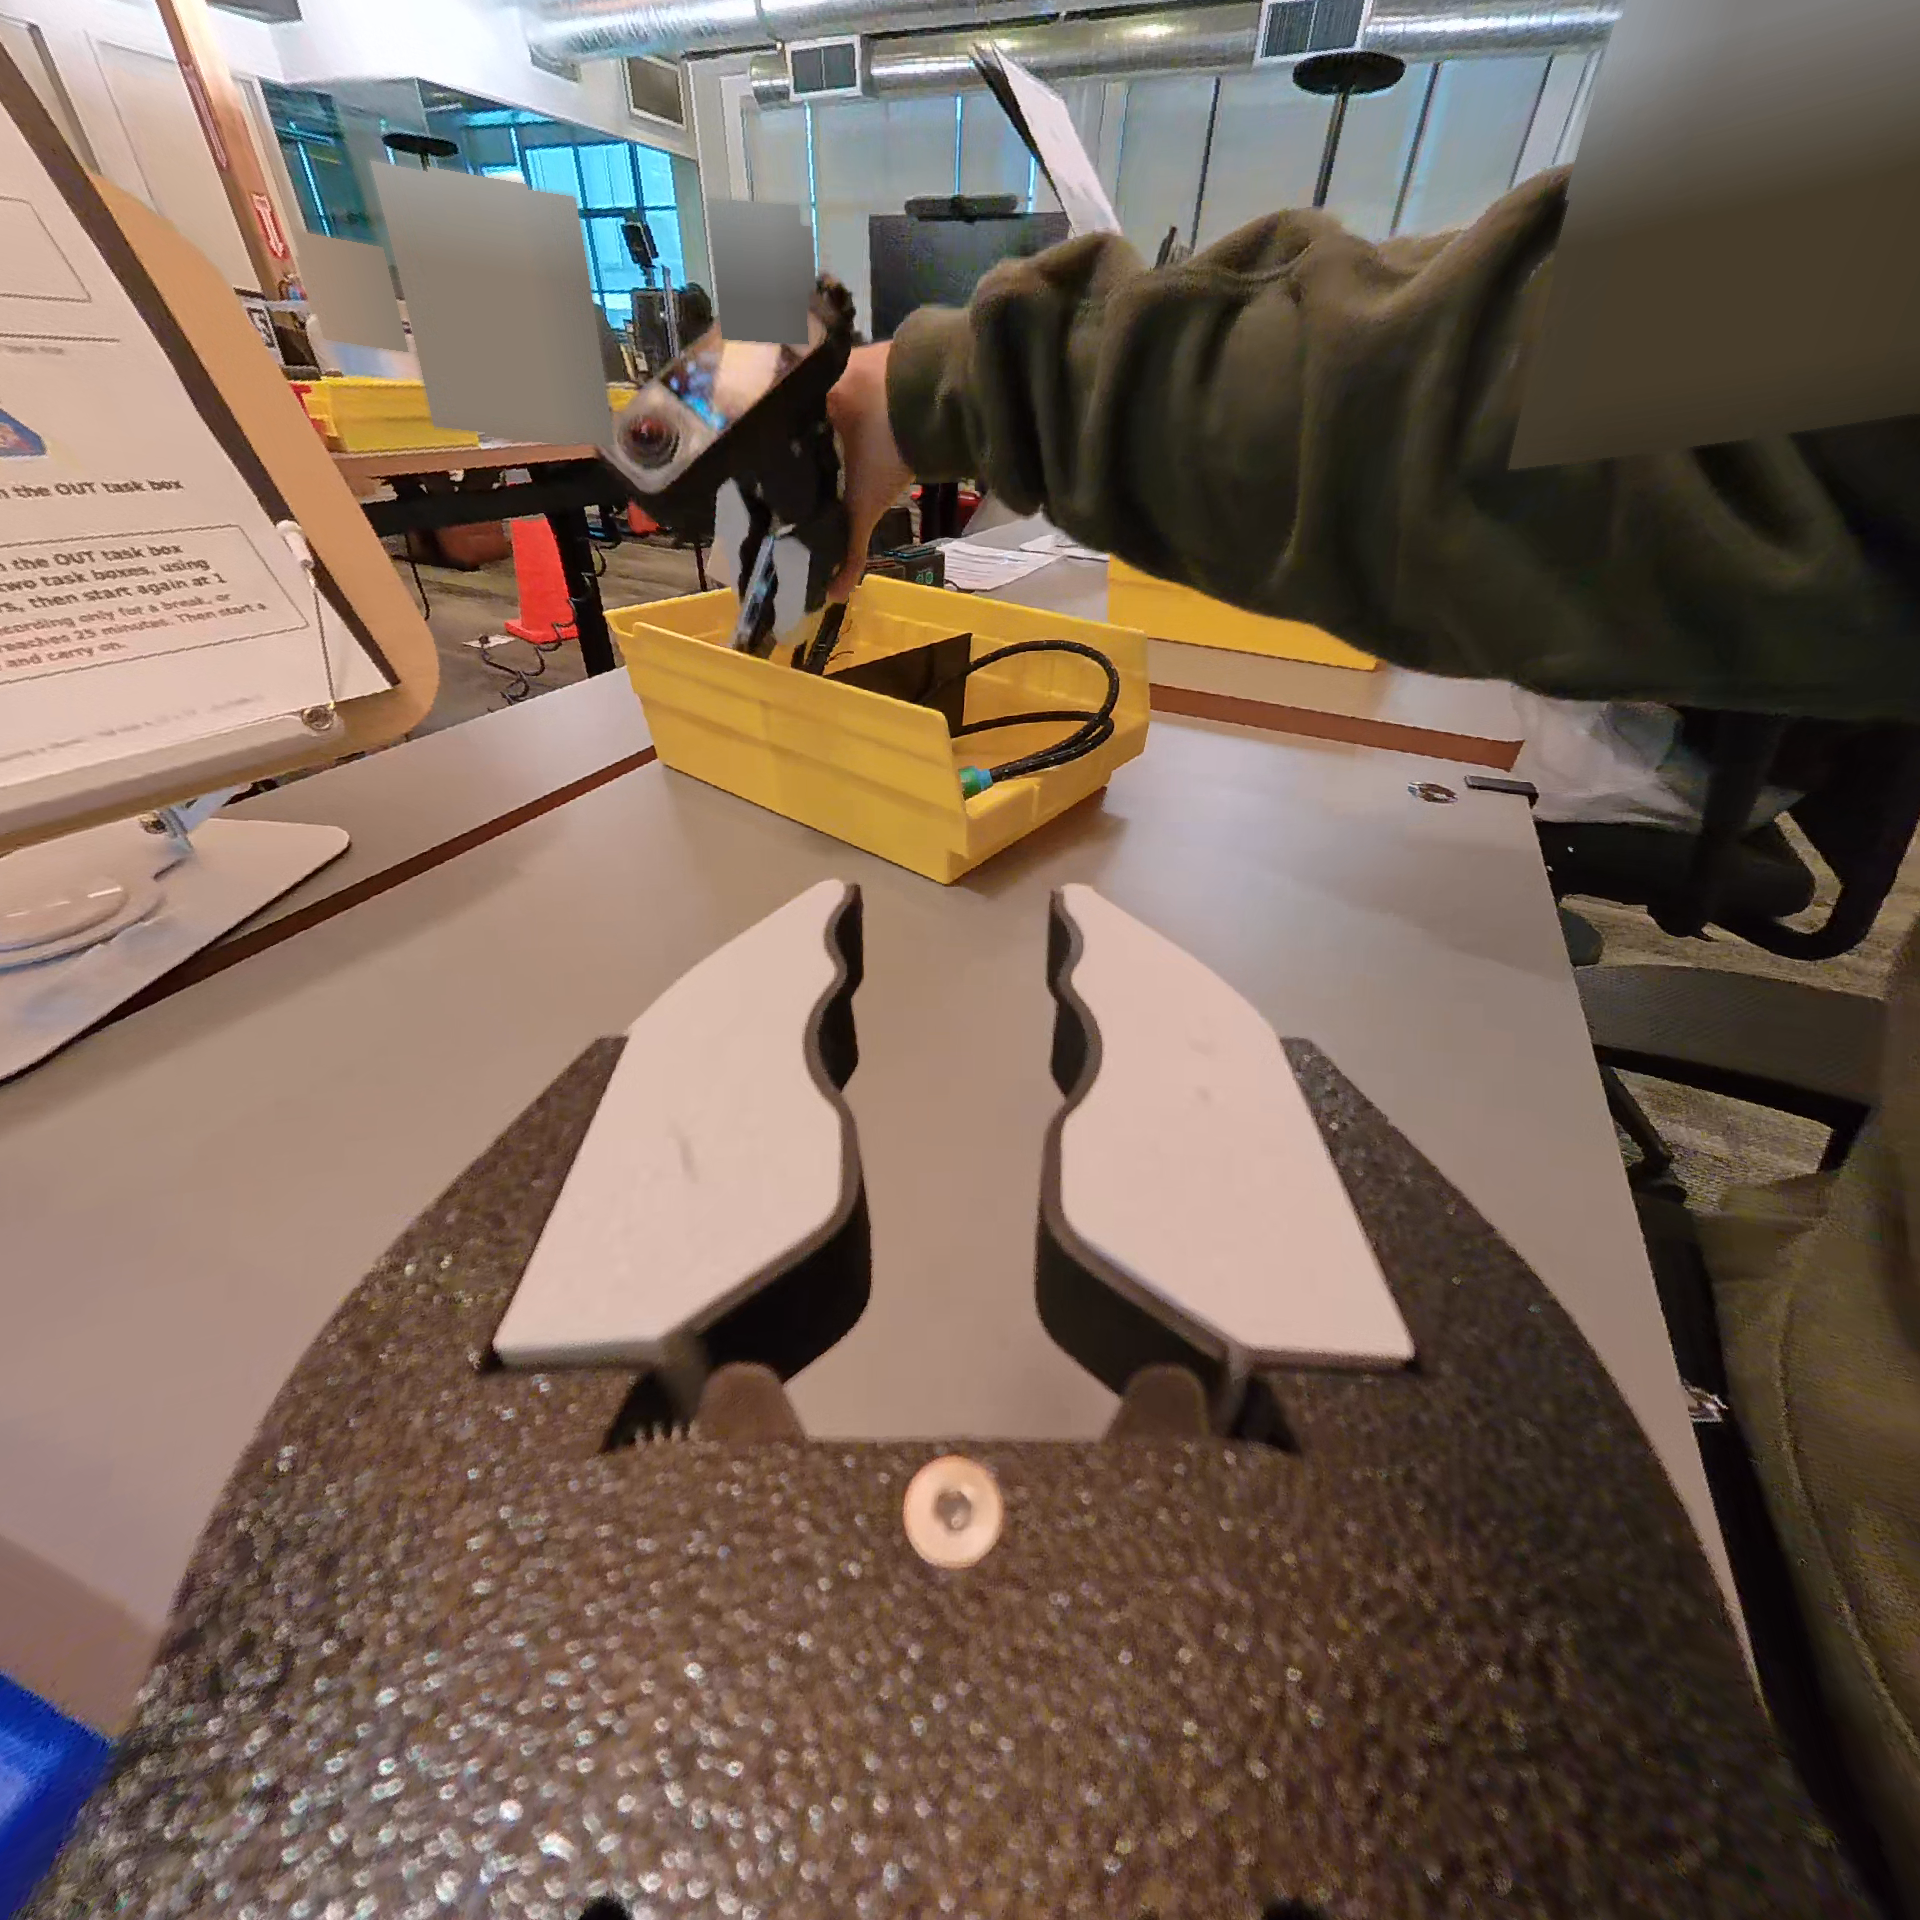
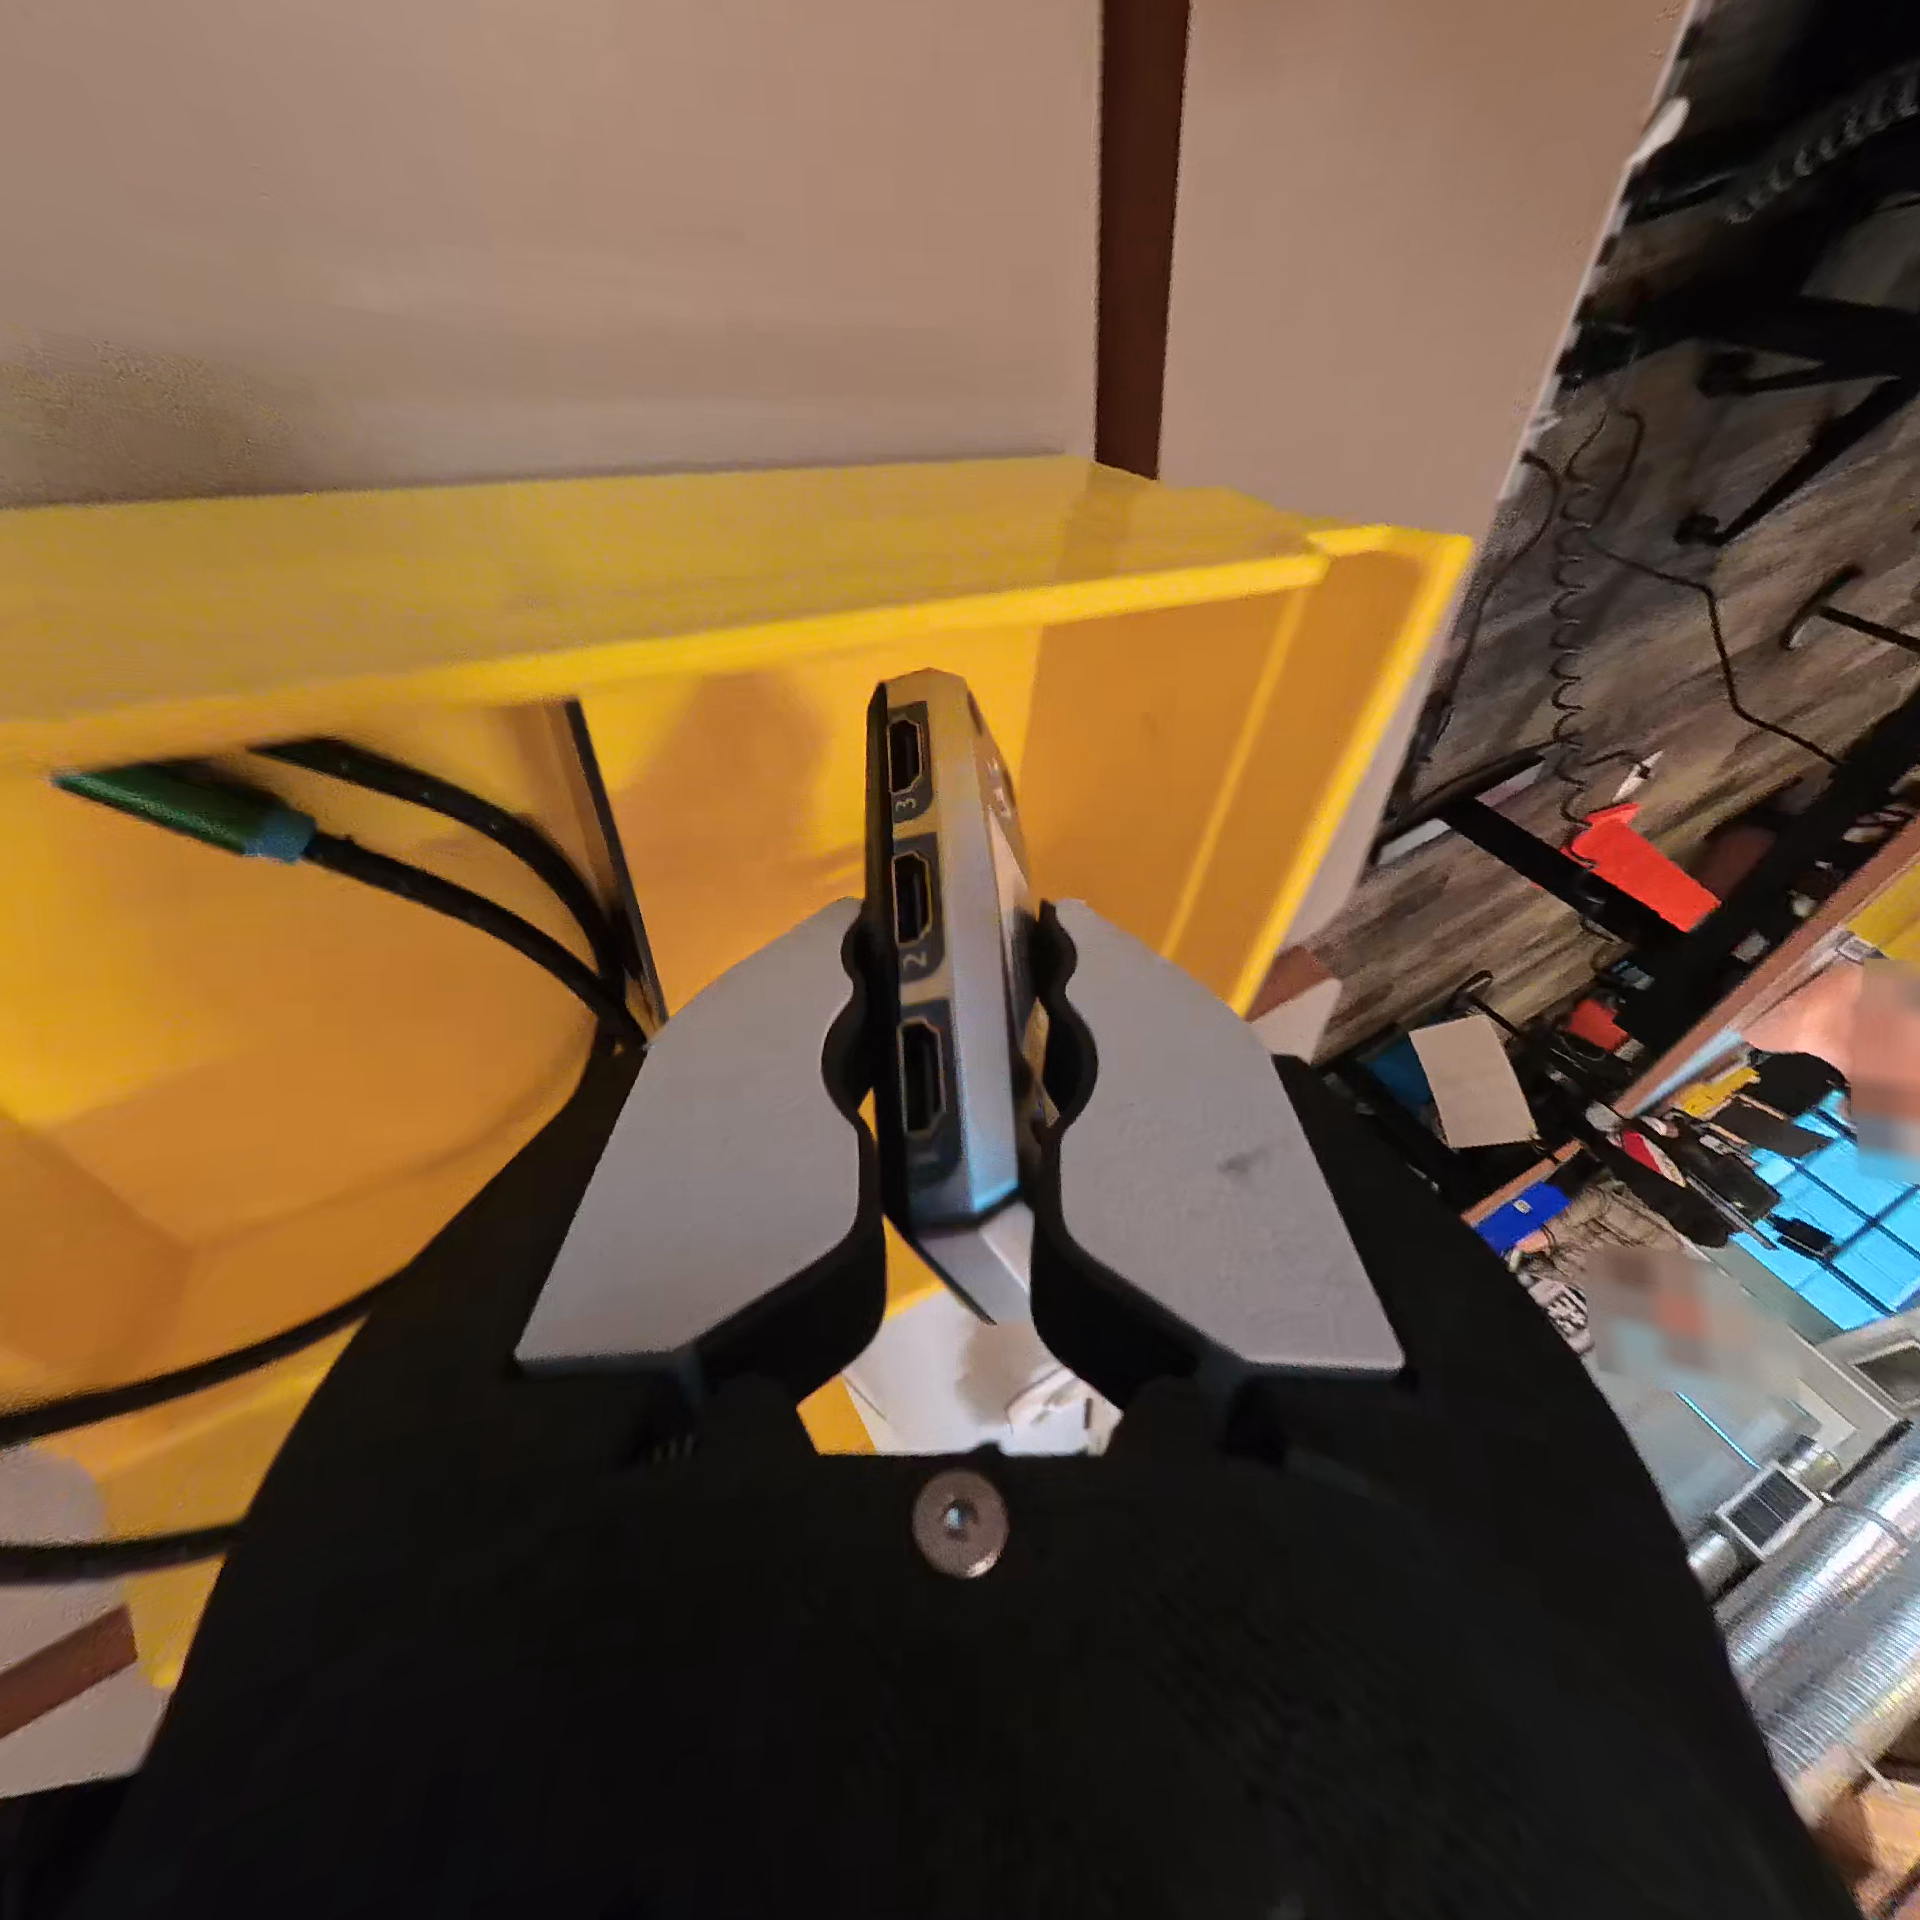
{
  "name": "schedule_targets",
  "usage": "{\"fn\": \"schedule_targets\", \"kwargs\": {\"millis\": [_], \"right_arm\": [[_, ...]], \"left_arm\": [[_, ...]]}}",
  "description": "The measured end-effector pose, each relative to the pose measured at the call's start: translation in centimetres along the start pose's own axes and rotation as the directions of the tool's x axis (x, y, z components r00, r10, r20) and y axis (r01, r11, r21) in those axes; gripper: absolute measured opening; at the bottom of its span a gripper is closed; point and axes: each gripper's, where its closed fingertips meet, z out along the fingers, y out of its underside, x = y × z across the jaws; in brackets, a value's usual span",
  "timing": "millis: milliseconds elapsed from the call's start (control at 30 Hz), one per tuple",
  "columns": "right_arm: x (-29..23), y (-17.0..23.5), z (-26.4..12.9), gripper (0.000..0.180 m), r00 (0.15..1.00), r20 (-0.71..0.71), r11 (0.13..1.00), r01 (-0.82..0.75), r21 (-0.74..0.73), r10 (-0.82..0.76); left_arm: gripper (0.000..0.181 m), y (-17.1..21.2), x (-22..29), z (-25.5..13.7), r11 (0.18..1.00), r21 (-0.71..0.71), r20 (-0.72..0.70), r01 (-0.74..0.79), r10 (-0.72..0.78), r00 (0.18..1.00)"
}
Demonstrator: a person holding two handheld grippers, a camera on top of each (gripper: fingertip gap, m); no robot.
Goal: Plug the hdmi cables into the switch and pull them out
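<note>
Your left gripper (image 1: 954,940) fills the bottom of its own view, its two grey fingers (image 1: 717,1122) spread apart with only bare grey table (image 1: 1299,914) between them — nothing is held there. Past the fingertips, just above the middle of the frame, sits the yellow bin (image 1: 831,748), one low end turned toward the camera. Inside it a black hdmi cable (image 1: 1081,696) loops along the right side, and its green plug (image 1: 975,781) lies at the near corner of the bin. A dark flat panel (image 1: 914,670) stands in the middle of the bin.

Your right gripper (image 1: 774,597) shows in the upper middle of that same frame, tipped down into the far left corner of the bin, with your olive sleeve (image 1: 1247,374) stretching across the upper right. A printed sheet on a stand (image 1: 135,499) takes the left edge.

In the right wrist view, your right gripper (image 2: 954,935) is clamped on the switch (image 2: 961,997) — the silver box stands on edge between the fingers, its row of three ports facing the camera and running from the centre up toward the bin's wall (image 2: 644,582). All three ports show empty. To the left of centre the green plug (image 2: 182,795) rests against the yellow inner wall, with black cable (image 2: 488,862) curving down from it to the left finger. The picture is somewhat blurred at the edges, so the clutter at the right of the frame is hard to make out
</note>
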Motion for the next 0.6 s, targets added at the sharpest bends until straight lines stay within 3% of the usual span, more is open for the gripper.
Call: {"fn": "schedule_targets", "kwargs": {"millis": [33,200,333,600], "right_arm": [[-0.6,-0.2,0.8,0.031,1.0,0.021,1.0,-0.012,0.009,0.012],[-0.9,-2.1,1.9,0.049,0.991,0.023,0.976,-0.133,0.172,0.131],[0.7,-3.9,-1.7,0.062,0.963,0.041,0.882,-0.259,0.393,0.265],[1.1,-3.0,-8.3,0.064,0.857,0.084,0.684,-0.462,0.565,0.509]], "left_arm": [[0.033,0.0,0.0,0.0,1.0,0.001,-0.001,0.0,0.0,1.0],[0.033,-0.2,-0.3,-0.4,1.0,0.011,-0.007,0.017,-0.017,1.0],[0.033,-0.3,-0.6,-0.6,0.999,0.019,-0.004,0.027,-0.026,1.0],[0.033,-0.7,-0.3,-0.7,1.0,0.008,0.003,-0.001,0.001,1.0]]}}
